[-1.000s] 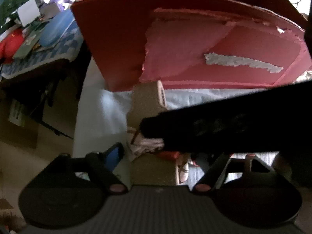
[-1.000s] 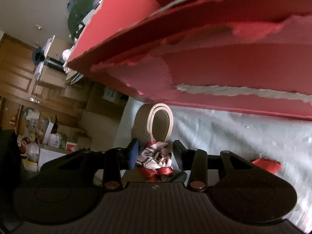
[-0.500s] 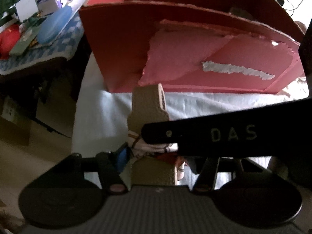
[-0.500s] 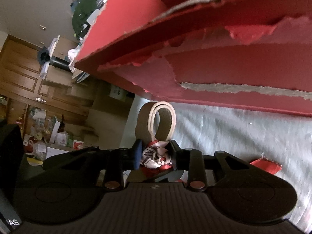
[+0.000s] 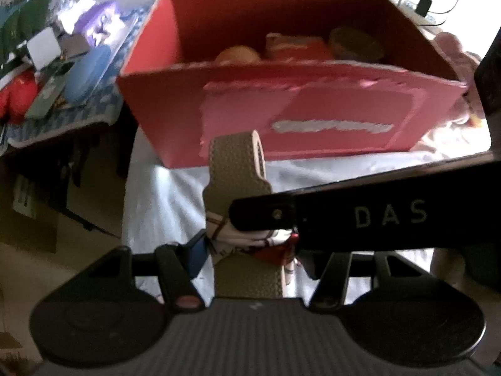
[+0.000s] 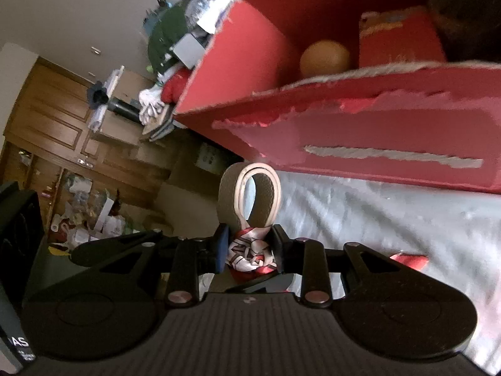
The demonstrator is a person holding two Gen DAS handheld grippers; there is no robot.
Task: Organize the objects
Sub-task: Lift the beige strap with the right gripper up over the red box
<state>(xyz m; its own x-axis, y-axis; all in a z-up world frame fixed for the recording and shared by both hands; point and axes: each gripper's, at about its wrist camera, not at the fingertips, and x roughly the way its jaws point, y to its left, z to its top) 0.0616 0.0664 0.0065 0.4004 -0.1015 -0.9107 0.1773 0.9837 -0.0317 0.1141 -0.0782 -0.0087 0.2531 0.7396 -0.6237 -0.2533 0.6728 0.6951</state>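
Both claws meet on one item: the right claw [image 6: 249,246] is clenched on a red-and-white scarf [image 6: 250,252] knotted round a tan belt [image 6: 250,194], whose loop stands up at 12 o'clock from the jaws. In the left view, the left claw [image 5: 256,269] straddles the same belt [image 5: 238,169] lower down; its jaws look wider than the strap and its right finger is hidden, so whether it grips cannot be told. The right tool's black arm [image 5: 360,219] crosses that view from 3 o'clock, lettered "DAS".

Beyond the belt, at 12 o'clock, stands a torn red box [image 5: 313,116] on a white-covered worktop [image 6: 375,213]. Already inside it are a tan ball [image 6: 324,59], a red pouch [image 6: 397,40] and a dark round thing [image 5: 357,44]. The belt, by contrast, is not yet in; it sits short of the box's near wall, so the job appears partly done, with this bundle seemingly next. A red scrap [image 6: 410,260] lies on the cloth at 3 o'clock. No other writing is legible; the box's label is ripped away.
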